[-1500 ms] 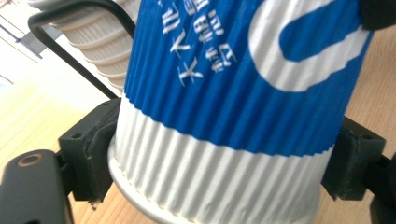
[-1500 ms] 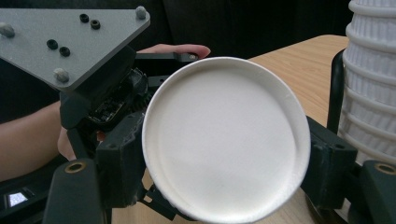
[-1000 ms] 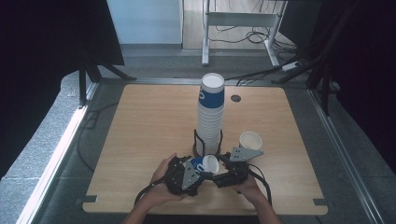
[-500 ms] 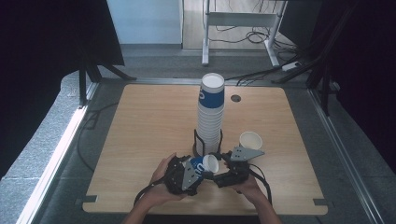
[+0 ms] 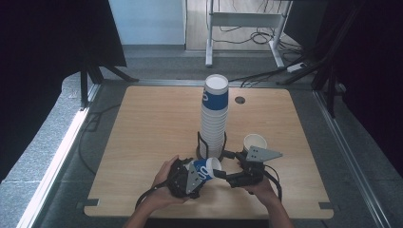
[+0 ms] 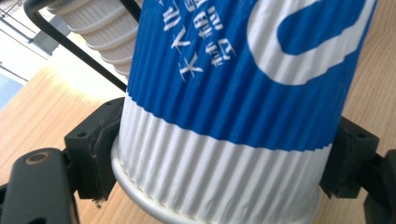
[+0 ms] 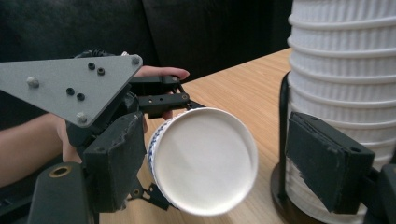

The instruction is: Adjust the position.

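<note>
A blue and white ribbed paper cup lies on its side in my left gripper, mouth turned toward the right hand. In the left gripper view both pads press the cup's white lower part. My right gripper stands open just right of the cup's mouth. In the right gripper view the white mouth sits between its spread fingers, with a gap on the right side. A tall stack of the same cups stands in a black wire holder behind both grippers.
One single cup stands upright right of the stack, close behind the right hand. The wire holder's base is right next to the right gripper's right finger. A round cable hole sits near the table's far edge.
The right gripper has shifted a little to the right and upward from the cup's mouth. The left gripper and its cup stay where they were.
</note>
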The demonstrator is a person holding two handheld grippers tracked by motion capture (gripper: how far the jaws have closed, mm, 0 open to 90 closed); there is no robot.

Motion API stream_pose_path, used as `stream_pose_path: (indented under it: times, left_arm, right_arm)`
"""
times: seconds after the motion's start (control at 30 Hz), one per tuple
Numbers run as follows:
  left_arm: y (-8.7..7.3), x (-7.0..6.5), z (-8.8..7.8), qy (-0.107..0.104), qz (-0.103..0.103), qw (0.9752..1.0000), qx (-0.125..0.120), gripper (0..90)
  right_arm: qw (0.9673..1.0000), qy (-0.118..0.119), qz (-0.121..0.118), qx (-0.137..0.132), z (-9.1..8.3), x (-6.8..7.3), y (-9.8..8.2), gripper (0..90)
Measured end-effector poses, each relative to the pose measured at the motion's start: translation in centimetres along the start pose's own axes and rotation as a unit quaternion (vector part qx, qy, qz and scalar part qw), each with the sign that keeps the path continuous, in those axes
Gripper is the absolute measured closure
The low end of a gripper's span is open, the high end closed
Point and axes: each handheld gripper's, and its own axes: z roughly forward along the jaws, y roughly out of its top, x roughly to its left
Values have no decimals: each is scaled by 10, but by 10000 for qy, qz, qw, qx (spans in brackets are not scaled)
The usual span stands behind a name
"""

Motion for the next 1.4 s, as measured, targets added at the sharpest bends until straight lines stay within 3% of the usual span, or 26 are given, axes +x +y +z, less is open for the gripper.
stream_pose_path:
  times: [0.17,0.3,0.37,0.53,0.6,0.77,0.87,0.97,1.0,1.1,1.13,1.17,1.33,1.37,1.4]
  left_arm:
    - [1,2,-1,61,128,9999,66,162]
    - [4,4,0,88,207,9997,85,162]
    - [6,3,0,101,273,9995,106,163]
    - [10,0,4,173,508,9984,163,163]
    - [12,0,4,181,549,9982,171,162]
    - [14,0,4,203,739,9968,236,163]
    - [13,-3,6,175,820,9961,272,162]
    - [14,-7,8,223,977,9943,355,162]
    - [15,-8,8,252,1101,9926,439,162]
    - [16,-11,10,266,1122,9925,394,162]
    - [17,-11,9,266,1239,9907,488,162]
    - [17,-12,10,271,1244,9908,451,162]
    - [21,-16,10,257,1555,9858,573,162]
    - [21,-18,10,225,1491,9873,505,161]
    - [21,-18,10,202,1508,9870,509,161]
  right_arm:
    - [9984,-57,-279,483,-4,1,6,193]
    - [9931,-46,-477,1071,-4,1,10,187]
    - [9881,-43,-567,1428,-4,0,15,179]
    - [9763,6,-762,2025,1,-2,28,170]
    - [9694,36,-858,2300,6,-1,31,163]
    - [9564,121,-997,2744,18,2,34,157]
    - [9453,196,-1076,3073,28,3,34,153]
    - [9368,281,-1085,3314,36,2,33,152]
    - [9344,296,-1091,3377,38,2,33,151]
    - [9254,357,-1166,3588,45,3,32,151]
    - [9226,365,-1187,3652,47,3,32,152]
    - [9196,395,-1210,3717,49,4,31,154]
    - [9107,564,-1264,3892,57,4,28,201]
    - [9087,590,-1248,3939,58,4,27,222]
    - [9076,588,-1265,3960,58,4,26,243]
